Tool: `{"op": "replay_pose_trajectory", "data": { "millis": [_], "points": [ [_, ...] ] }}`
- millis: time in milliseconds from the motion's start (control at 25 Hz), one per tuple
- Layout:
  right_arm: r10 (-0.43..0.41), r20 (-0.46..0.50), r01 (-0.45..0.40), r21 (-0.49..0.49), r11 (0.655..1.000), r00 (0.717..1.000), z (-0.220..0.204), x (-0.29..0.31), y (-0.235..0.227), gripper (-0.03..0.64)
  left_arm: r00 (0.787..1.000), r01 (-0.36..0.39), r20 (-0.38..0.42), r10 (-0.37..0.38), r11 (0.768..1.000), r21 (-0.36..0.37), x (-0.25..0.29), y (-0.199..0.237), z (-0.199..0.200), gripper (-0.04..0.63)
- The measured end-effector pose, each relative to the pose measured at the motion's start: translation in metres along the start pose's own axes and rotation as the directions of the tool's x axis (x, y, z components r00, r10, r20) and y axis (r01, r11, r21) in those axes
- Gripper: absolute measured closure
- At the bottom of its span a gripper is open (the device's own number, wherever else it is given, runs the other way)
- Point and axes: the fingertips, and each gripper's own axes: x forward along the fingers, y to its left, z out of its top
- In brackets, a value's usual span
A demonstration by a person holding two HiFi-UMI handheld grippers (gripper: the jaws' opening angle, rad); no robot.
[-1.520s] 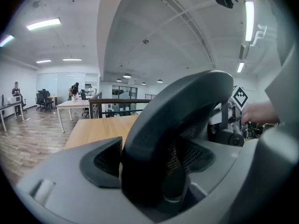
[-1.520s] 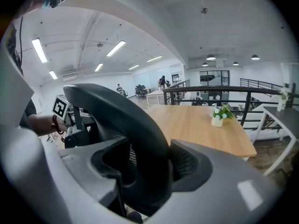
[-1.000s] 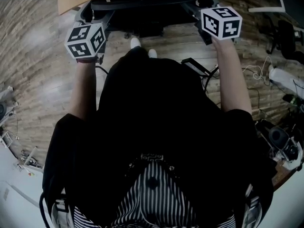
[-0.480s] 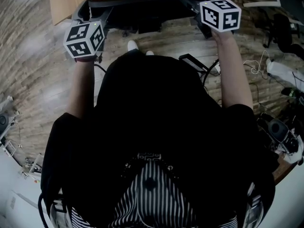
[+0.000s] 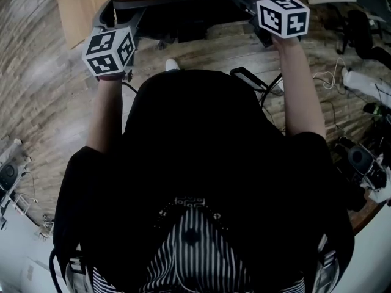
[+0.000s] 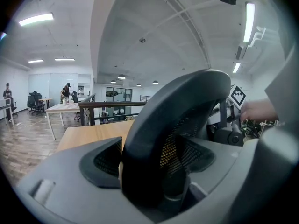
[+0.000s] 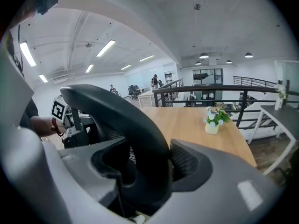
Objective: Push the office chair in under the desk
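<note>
Left tool (image 6: 154, 164) and right tool (image 7: 145, 167): jaws wide, each clamped across the thick top rim of the chair (image 5: 177, 0) back, one near each corner, probably so the push runs straight. Chair seat looks tucked beneath the table (image 5: 76, 8); back rim just beside its edge. No brand or text legible, only square markers on the cubes (image 5: 283, 17).

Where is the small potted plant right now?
Right gripper view: the potted plant stands on the wooden desk, to the right of the chair back and beyond it.
</note>
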Motion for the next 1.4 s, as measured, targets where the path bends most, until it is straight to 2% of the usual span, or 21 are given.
{"op": "replay_pose_trajectory", "data": {
  "millis": [320, 560, 840, 1040, 1240, 1320, 1400],
  "points": [
    [-0.030, 0.006, 0.030, 0.029, 0.999, 1.000, 0.018, 0.022, -0.011, 0.344, 0.999, 0.034, 0.008, -0.034, 0.999, 0.015, 0.026, 0.026, 0.012, 0.222],
    [-0.059, 0.012, 0.059, 0.042, 0.997, 0.998, 0.025, 0.028, -0.027, 0.344, 0.997, 0.078, -0.018, -0.077, 0.997, 0.028, 0.046, 0.028, 0.016, 0.224],
    [-0.022, -0.021, 0.023, 0.038, 0.999, 1.000, 0.027, 0.027, -0.037, 0.342, 0.998, 0.041, -0.045, -0.042, 0.999, -0.008, 0.051, 0.023, 0.019, 0.219],
    [-0.011, 0.009, 0.011, 0.026, 1.000, 1.000, 0.029, 0.028, -0.042, 0.342, 0.999, 0.010, -0.051, -0.012, 0.999, -0.035, 0.054, 0.024, 0.019, 0.213],
    [-0.011, 0.001, 0.011, 0.022, 1.000, 1.000, 0.023, 0.016, -0.039, 0.342, 0.995, -0.025, -0.097, 0.021, 0.999, -0.036, 0.039, 0.018, 0.010, 0.206],
    [-0.004, 0.004, 0.004, 0.005, 1.000, 1.000, 0.020, 0.003, -0.032, 0.342, 0.996, -0.036, -0.082, 0.030, 0.997, -0.070, 0.024, 0.017, 0.006, 0.210],
    [0.028, 0.052, -0.030, 0.033, 0.999, 0.998, 0.018, -0.019, -0.018, 0.343, 0.998, -0.029, -0.055, 0.024, 0.995, -0.097, 0.003, 0.009, 0.005, 0.237]
  ]
}}
